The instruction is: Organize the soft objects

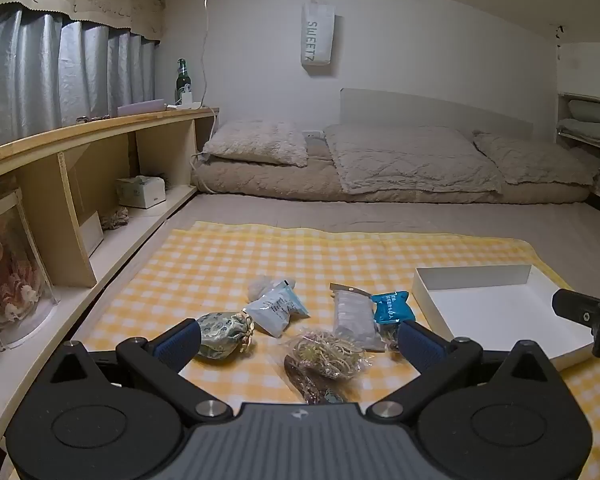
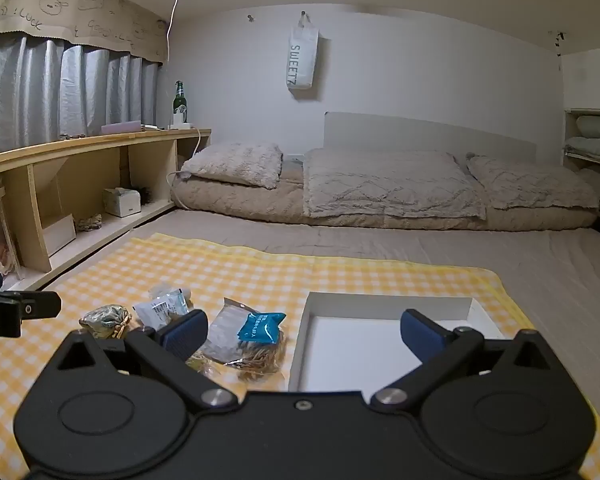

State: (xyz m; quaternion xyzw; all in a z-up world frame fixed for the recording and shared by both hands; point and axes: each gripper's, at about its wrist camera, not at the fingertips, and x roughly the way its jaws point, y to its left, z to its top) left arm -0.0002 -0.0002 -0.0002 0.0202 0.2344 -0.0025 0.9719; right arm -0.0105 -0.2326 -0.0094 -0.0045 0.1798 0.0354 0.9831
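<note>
Soft packets lie clustered on the yellow checked cloth (image 1: 220,264), between and ahead of the left gripper (image 1: 300,342) — fingers spread wide, nothing held. Right gripper (image 2: 304,334) likewise released, over the white box (image 2: 380,308) — box bare inside. Clear long packet (image 1: 352,318) runs lengthwise away from the camera; blue packet (image 1: 392,307) beside it, brocade pouch (image 1: 224,334) at left.

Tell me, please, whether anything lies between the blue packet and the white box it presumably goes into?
Nothing visible does. The blue packet lies at the near edge of the pile on the checked cloth, and only bare cloth separates it from the white box, which has nothing in it. Both tools hang open, holding nothing.
</note>
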